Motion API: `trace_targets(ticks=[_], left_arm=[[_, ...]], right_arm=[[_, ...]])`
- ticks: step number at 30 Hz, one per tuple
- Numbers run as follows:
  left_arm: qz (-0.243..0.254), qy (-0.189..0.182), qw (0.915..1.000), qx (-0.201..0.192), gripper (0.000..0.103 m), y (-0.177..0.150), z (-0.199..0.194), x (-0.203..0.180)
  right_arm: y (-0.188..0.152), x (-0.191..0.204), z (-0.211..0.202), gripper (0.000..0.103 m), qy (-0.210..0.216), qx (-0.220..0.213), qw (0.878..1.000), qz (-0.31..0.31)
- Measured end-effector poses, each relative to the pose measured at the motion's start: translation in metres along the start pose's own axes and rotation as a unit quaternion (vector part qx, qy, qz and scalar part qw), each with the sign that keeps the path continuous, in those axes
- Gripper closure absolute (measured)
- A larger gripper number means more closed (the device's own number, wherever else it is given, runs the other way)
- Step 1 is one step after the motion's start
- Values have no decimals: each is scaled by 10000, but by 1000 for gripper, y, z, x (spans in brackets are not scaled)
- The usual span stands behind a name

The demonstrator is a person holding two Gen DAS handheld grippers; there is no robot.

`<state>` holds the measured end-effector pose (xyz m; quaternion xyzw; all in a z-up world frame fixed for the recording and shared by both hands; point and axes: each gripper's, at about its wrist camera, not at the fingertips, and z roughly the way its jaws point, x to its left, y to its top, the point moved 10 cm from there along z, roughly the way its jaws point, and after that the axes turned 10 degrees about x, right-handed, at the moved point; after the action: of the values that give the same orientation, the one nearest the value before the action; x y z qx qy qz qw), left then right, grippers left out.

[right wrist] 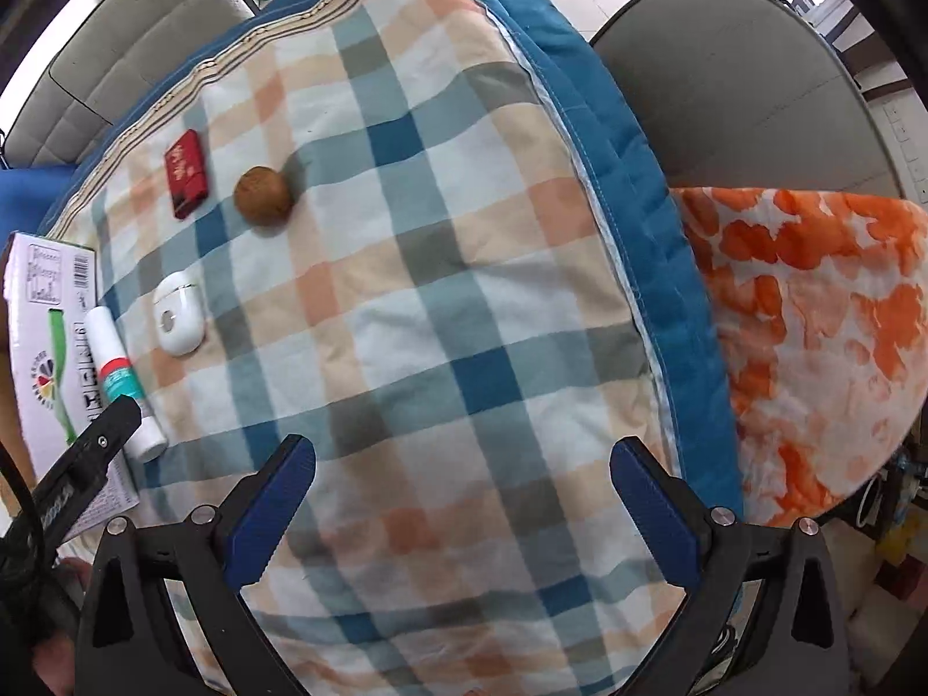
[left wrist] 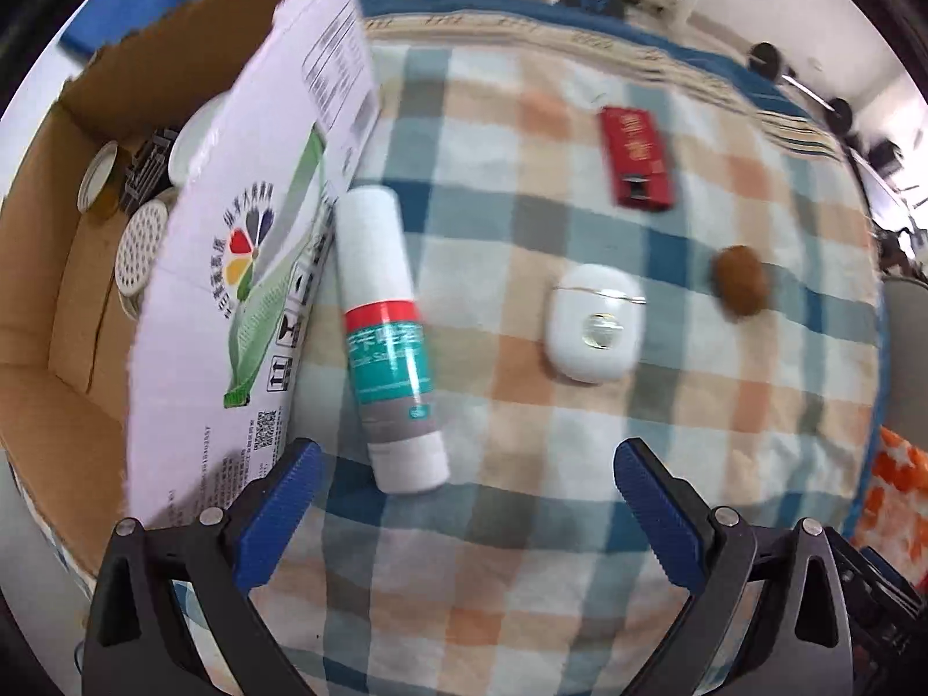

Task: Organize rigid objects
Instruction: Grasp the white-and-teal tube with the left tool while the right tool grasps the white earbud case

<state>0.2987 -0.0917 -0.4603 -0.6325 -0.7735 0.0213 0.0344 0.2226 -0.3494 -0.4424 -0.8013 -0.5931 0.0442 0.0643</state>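
Left gripper (left wrist: pixel 464 499) and right gripper (right wrist: pixel 461 496) both spread wide, empty. The tube (left wrist: pixel 390 342) lies just ahead of the left fingers (left wrist: pixel 278 516), against the box (left wrist: pixel 191 301) flap. Closing crooked could roll it, or catch the flap.

Lying on the checked cloth (left wrist: pixel 522 417): spray bottle (left wrist: pixel 388 336) touching the cardboard box (left wrist: pixel 191 301) at left, earbud case (left wrist: pixel 594 322) to its right, kiwi (left wrist: pixel 742 280) farther right, card box (left wrist: pixel 637 158) behind.

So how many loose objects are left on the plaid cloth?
4: spray bottle beside the box, white case mid-cloth, brown ball rightward, red pack farthest. None seem hidden.
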Motion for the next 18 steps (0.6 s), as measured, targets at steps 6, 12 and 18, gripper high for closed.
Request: trace_targets(ticks=[6, 12, 18], left_arm=[[617, 547, 9965, 121, 4, 5, 31, -23], [548, 366, 9978, -9, 11, 5, 26, -18], [178, 66, 9988, -442, 72, 8, -2, 6]], right_arm=[[15, 4, 20, 0, 52, 108, 9996, -246], [25, 17, 20, 0, 176, 70, 9983, -543], [36, 33, 20, 0, 369, 91, 9964, -761]])
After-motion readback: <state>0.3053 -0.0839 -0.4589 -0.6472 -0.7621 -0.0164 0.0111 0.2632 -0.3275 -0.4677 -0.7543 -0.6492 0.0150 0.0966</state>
